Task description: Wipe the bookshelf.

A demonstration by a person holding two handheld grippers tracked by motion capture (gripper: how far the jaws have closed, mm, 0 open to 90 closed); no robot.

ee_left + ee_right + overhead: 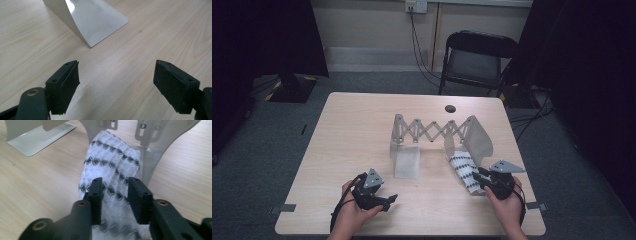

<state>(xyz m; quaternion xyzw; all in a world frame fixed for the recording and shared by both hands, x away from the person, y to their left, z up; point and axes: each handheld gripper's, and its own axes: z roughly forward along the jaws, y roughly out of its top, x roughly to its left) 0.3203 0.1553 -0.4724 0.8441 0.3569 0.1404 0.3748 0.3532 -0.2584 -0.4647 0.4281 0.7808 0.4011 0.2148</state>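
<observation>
A grey scissor-lattice rack [432, 131] stands mid-table with a bent metal plate at each end. A white waffle cloth with black zigzag bands [464, 167] [112, 155] lies on the foot of the right plate [479, 137] [150, 160] and spills toward me. My right gripper [478, 176] [115, 182] hovers low over the near end of the cloth, jaws apart with the fabric showing in the gap and the pads not pressing it. My left gripper [391, 201] [116, 75] rests near the front left, wide open and holding nothing, pointing at the left plate [407, 162] [97, 17].
The wooden table [352, 130] has a round cable hole [450, 108] at the back. A black folding chair [477, 57] stands behind it. Tape marks [287, 207] sit at the front corners. Bare tabletop lies left of the rack.
</observation>
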